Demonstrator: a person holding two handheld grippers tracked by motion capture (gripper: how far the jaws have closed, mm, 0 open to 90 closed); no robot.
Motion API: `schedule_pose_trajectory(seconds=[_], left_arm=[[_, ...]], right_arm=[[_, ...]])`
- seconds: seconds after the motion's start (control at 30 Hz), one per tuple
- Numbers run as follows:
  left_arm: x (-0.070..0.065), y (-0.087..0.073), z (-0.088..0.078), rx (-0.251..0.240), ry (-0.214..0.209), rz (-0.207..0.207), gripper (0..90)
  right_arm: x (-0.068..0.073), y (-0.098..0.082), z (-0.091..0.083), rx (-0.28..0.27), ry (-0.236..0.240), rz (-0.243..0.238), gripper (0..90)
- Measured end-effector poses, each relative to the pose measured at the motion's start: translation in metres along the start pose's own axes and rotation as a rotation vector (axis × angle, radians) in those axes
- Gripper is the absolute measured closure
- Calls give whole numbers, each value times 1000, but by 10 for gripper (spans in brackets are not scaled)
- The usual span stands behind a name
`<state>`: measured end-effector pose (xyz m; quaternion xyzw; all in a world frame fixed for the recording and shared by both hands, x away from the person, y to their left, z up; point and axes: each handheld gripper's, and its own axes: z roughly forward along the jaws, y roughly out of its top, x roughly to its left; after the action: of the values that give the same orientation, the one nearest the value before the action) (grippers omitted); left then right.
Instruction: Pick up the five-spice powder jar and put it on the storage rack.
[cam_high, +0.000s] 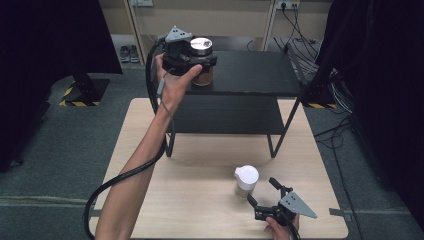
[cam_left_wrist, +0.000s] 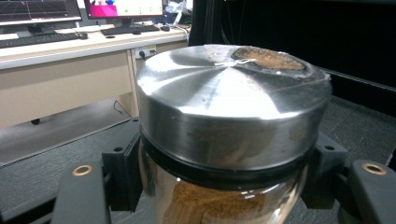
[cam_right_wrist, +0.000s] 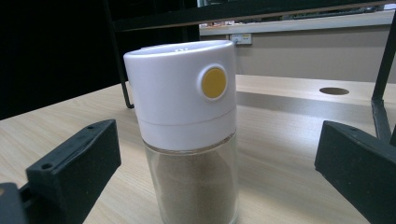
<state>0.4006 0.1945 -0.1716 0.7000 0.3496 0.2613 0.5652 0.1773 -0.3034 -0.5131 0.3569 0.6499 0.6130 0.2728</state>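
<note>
Left gripper (cam_high: 192, 62), raised to the top board of the black shelf (cam_high: 250, 72) on the wooden table (cam_high: 200, 200), stands clamped on the steel-lidded jar (cam_high: 201, 60) of brown powder, jaws pressed to the glass just under the lid; the jar appears to rest at the board's left end, so the step in hand is judged to be setting it down there. Right gripper (cam_high: 265, 195) waits low at the table's near edge, jaws spread wide either side of the white-capped shaker (cam_high: 246, 181) and clear of it. Next, the left jaws should part and draw straight back without tipping the jar.
</note>
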Motion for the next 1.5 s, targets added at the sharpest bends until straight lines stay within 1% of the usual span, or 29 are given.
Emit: schedule_pose_trajectory(seconds=[0.03, 0.07, 0.13, 0.2, 0.3, 0.33, 0.4, 0.47, 0.57, 0.6, 0.63, 0.7, 0.77, 0.83, 0.9, 1.03, 1.23, 1.33, 1.37, 1.43, 1.47, 1.5], left_arm=[[-3, 0, 0, 0, 12, 8, 278], [-4, -1, 0, -7, 18, 2, 254], [-4, -4, -1, -32, 17, -32, 167], [-5, -5, -3, -47, 27, -41, 109], [-8, -9, -7, -69, 43, -49, 65], [-8, -11, -9, -79, 43, -47, 51], [-12, -13, -13, -99, 57, -47, 7], [-14, -13, -17, -109, 52, -34, 5], [-25, -12, -25, -125, 65, 3, 3], [-25, -12, -25, -125, 65, 3, 3], [-28, -11, -28, -127, 66, 8, 3], [-34, -9, -35, -135, 59, -4, 3], [-36, -9, -36, -135, 58, -6, 3], [-43, -7, -42, -129, 61, -5, 3], [-44, -7, -45, -127, 52, -8, 3], [-51, -9, -55, -125, 51, -7, 3], [-56, -20, -67, -138, 39, -13, 7], [-53, -36, -77, -156, 10, -30, 7], [-53, -36, -77, -156, 10, -30, 7], [-54, -43, -80, -164, 8, -28, 8], [-54, -50, -84, -168, -4, -27, 13], [-54, -54, -85, -171, -9, -28, 13]], right_arm=[[0, 0, 0, -1, 0, -1, 6], [0, 0, 0, -3, 1, 0, 6], [0, 0, 0, -4, -1, 0, 6], [0, 0, -1, -6, -3, 1, 6], [0, 0, -1, -7, -3, 1, 6], [0, 0, -1, -7, -2, 0, 6], [0, 0, -1, -7, -2, 1, 6], [0, 0, -1, -7, -2, 1, 6], [0, 0, -1, -8, -2, 0, 5], [0, 0, -1, -8, -2, 0, 5], [0, 0, -1, -7, -3, 1, 6], [0, 0, -1, -8, -2, 0, 6], [0, 0, -2, -10, -2, -2, 6], [0, 0, -2, -10, -2, 0, 6], [0, 0, -2, -11, -3, -1, 6], [0, 0, -2, -11, -3, -1, 6], [0, 0, -2, -12, -3, -1, 6], [0, 0, -2, -11, -2, -2, 6], [0, 0, -2, -11, -2, -2, 6], [0, 0, -2, -9, -2, -2, 5], [0, 0, -2, -10, -2, -6, 6], [1, 0, -2, -9, -2, -6, 6]])
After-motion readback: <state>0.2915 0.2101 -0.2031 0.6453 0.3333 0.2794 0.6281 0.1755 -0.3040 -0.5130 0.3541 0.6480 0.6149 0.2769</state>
